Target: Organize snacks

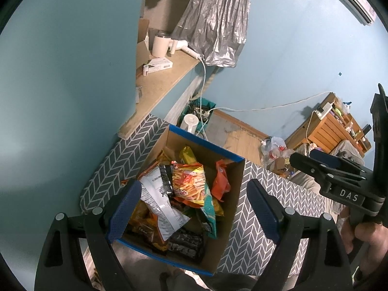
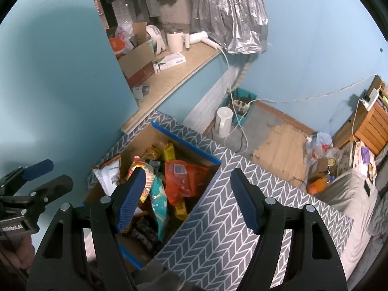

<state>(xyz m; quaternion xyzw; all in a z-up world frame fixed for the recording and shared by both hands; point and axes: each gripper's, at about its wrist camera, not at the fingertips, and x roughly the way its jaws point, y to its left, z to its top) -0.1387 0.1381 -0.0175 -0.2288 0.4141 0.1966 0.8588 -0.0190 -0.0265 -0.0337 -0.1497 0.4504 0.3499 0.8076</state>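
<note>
Hovering above snack box (image 1: 225, 220): left gripper (image 1: 194, 208), right gripper (image 2: 188, 200), fingers spread wide, holding nothing.

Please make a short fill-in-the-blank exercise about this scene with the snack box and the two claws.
1. The snack packets lie in a cardboard box whose rim is edged in ____ tape.
2. The left claw is ____ and holds nothing.
3. The surface under the box has a grey and white ____ pattern.
4. The right claw holds ____.

Missing words: blue; open; herringbone; nothing
</note>
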